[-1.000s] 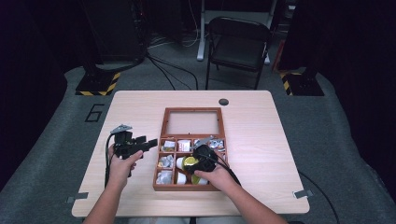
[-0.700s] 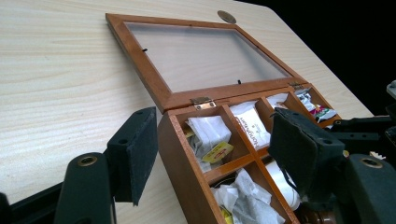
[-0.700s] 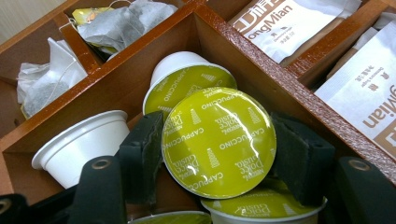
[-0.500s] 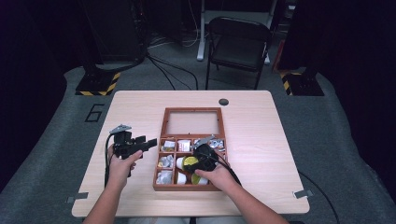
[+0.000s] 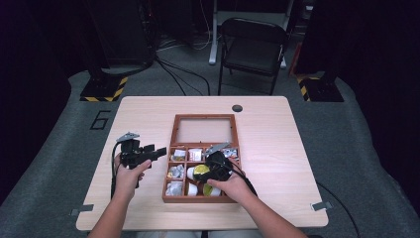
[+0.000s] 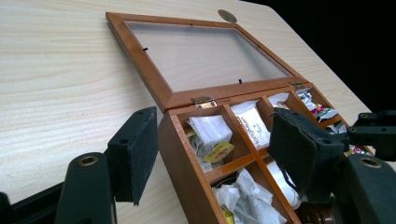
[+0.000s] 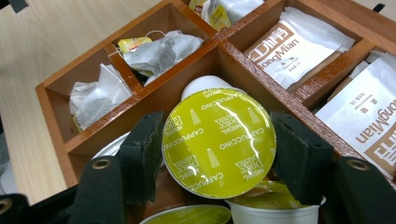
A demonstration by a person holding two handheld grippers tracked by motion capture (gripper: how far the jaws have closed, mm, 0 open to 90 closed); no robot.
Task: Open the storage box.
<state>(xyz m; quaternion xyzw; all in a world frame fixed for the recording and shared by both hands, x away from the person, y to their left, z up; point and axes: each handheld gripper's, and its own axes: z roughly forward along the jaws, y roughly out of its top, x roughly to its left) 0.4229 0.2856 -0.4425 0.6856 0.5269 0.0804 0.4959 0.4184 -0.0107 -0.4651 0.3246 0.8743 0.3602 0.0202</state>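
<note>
An open wooden box (image 5: pixel 168 173) with a glass lid (image 5: pixel 204 130) laid back sits mid-table, its compartments full of tea bags and sachets. My right gripper (image 5: pixel 208 171) hovers over the box's near middle compartments, shut on a coffee capsule (image 7: pixel 218 142) with a yellow-green foil top; both pads (image 7: pixel 144 156) touch its rim. The capsule (image 5: pixel 200 171) is tilted, foil toward the camera. My left gripper (image 5: pixel 157 151) is held level at the box's left side, open. In the left gripper view its jaws (image 6: pixel 212 119) stand either side of the box's corner wall (image 6: pixel 184 168) without touching it.
More capsules (image 7: pixel 275 205) lie in the compartment under the held one. White sachets (image 7: pixel 294 49) and tea bags (image 7: pixel 156 49) fill neighbouring compartments. A cable hole (image 5: pixel 237 108) marks the table's far edge; a folding chair (image 5: pixel 252 49) stands beyond. Bare tabletop (image 5: pixel 277 148) lies right of the box.
</note>
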